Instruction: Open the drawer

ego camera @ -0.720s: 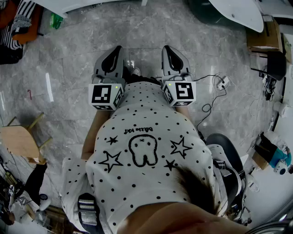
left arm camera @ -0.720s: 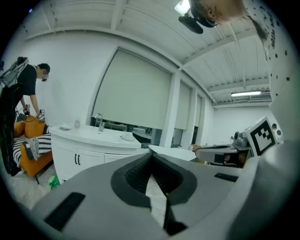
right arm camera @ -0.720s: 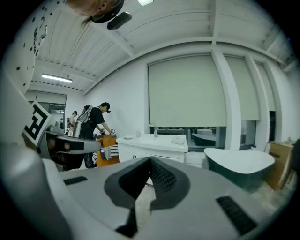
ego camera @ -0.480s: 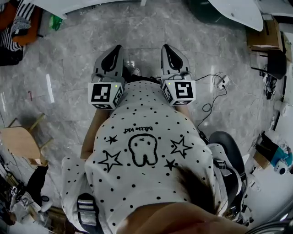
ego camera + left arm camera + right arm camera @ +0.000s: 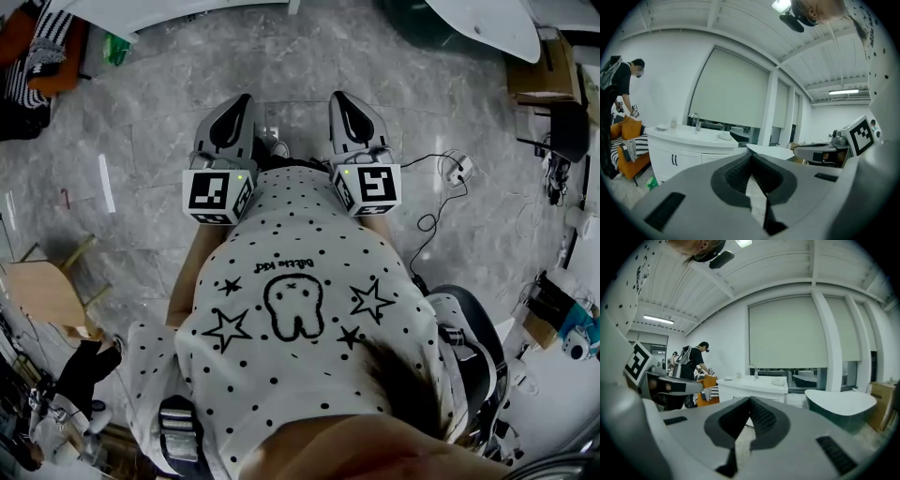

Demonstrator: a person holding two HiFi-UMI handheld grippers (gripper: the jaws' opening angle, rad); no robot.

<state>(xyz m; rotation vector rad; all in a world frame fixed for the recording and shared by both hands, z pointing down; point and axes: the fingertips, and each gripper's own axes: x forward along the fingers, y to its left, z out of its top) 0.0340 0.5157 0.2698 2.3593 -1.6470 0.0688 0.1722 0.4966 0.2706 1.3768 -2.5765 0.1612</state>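
Jaws together and empty on grey left gripper (image 5: 751,155) and grey right gripper (image 5: 750,400), white curved vanity cabinet (image 5: 686,157) far ahead; arriving shut, they could just bump it.

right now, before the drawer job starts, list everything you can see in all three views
floor: one, grey marble, under everything
vanity cabinet: one, white, ahead on the left
tap: one, silver, on the vanity cabinet
bathtub: one, white rim, dark side, ahead on the right
stool: one, wooden, on the floor at left
cardboard box: one, brown, far right
cable: one, black, on the floor at right
office chair: one, black, beside the wearer
bystander: one, dark clothes, far left
shirt: one, white with black dots
left gripper: one, grey, shut, empty
right gripper: one, grey, shut, empty
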